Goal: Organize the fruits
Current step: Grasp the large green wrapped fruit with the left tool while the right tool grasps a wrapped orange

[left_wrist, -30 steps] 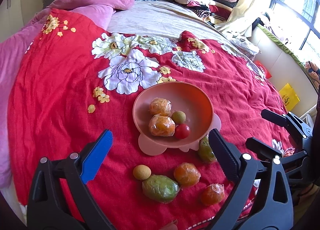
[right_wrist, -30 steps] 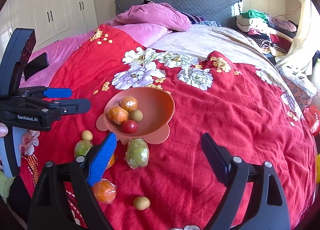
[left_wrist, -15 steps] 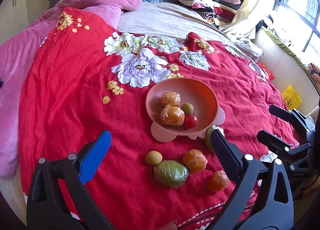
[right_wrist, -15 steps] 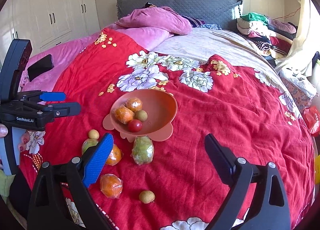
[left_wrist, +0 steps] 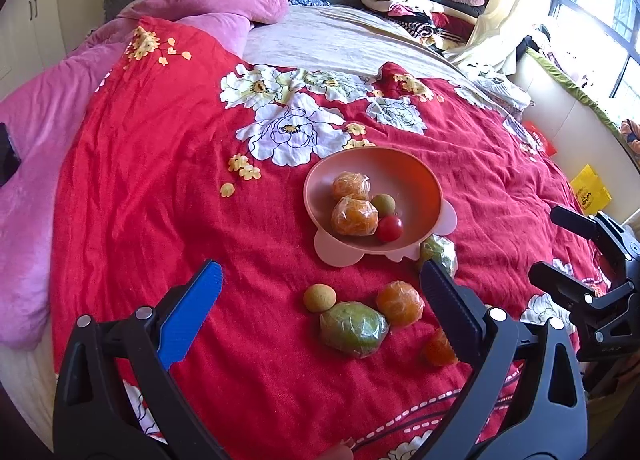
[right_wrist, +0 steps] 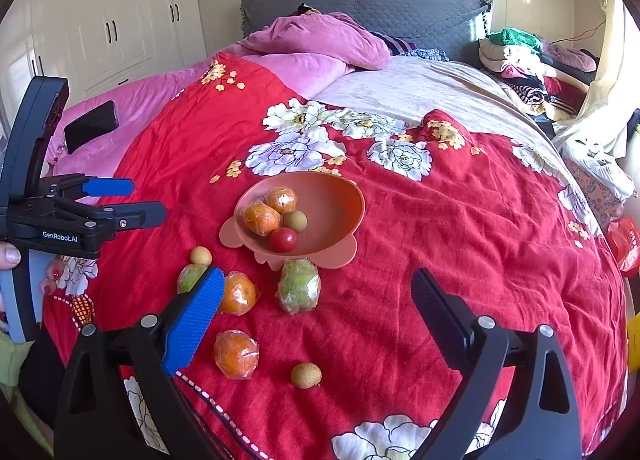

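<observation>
A salmon-pink bowl [left_wrist: 400, 157] [right_wrist: 344, 189] sits on the red flowered bedspread and holds two wrapped oranges, a small greenish fruit and a cherry tomato [left_wrist: 389, 228]. In front of it lie a wrapped green fruit [right_wrist: 299, 286], two wrapped oranges [right_wrist: 239, 293] [right_wrist: 236, 354], another green fruit [left_wrist: 354, 328] and two small tan fruits [left_wrist: 319, 297] [right_wrist: 306, 375]. My left gripper [left_wrist: 320, 268] hovers open above the loose fruit, holding nothing. My right gripper [right_wrist: 317, 276] is open and empty too, short of the green fruit. Each gripper shows at the edge of the other's view.
The bed carries a pink quilt [right_wrist: 320, 39] at the head and a grey sheet [right_wrist: 420, 91]. A dark phone [right_wrist: 91, 125] lies on the pink cover at left. Piled clothes [right_wrist: 520, 55] sit at the far right. A window and yellow bag [left_wrist: 590, 189] are on the right.
Both grippers have drawn back from the bowl, so the bowl and loose fruit sit farther off and more of the bed shows. The right jaws stand a little wider.
</observation>
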The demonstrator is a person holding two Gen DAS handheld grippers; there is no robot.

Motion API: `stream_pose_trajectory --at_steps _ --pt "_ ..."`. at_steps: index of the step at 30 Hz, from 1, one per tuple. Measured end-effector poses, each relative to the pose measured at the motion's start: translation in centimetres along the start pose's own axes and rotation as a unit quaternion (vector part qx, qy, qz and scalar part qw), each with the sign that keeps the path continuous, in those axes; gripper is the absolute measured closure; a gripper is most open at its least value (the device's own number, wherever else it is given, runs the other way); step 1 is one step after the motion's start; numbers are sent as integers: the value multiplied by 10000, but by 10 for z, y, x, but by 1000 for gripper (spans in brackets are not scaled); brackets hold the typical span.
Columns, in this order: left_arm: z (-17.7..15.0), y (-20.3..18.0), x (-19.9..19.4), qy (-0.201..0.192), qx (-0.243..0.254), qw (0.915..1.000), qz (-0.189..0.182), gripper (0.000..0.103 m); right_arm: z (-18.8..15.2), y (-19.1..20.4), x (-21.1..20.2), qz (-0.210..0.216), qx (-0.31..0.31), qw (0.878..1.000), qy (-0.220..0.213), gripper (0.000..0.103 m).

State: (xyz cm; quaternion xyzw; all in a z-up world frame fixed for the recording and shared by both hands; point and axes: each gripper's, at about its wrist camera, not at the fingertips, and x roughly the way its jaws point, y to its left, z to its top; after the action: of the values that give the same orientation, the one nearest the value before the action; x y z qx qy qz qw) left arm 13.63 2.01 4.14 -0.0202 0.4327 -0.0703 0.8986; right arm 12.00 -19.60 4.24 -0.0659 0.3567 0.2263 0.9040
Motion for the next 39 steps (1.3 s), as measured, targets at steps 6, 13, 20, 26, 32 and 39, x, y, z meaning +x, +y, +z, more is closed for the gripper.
stream_pose_trajectory --at_steps 6,13,20,26,32,39 --pt "-8 -2 -3 -9 88 9999 77 10 -6 5 -1 24 -31 10000 46 9" --pt "-20 -4 2 102 147 9998 103 10 -14 14 0 73 -91 9999 124 9" --pt "-31 -9 6 195 234 9995 89 10 -23 23 2 141 -139 9996 200 9" --pt "-40 -6 8 275 240 9993 125 10 -32 30 3 186 -220 9992 292 9" --pt "-46 -5 9 332 246 9991 137 10 -39 34 4 216 -243 9988 357 9" --pt "-50 -6 10 372 251 9989 117 10 -43 38 7 246 -253 9985 417 9"
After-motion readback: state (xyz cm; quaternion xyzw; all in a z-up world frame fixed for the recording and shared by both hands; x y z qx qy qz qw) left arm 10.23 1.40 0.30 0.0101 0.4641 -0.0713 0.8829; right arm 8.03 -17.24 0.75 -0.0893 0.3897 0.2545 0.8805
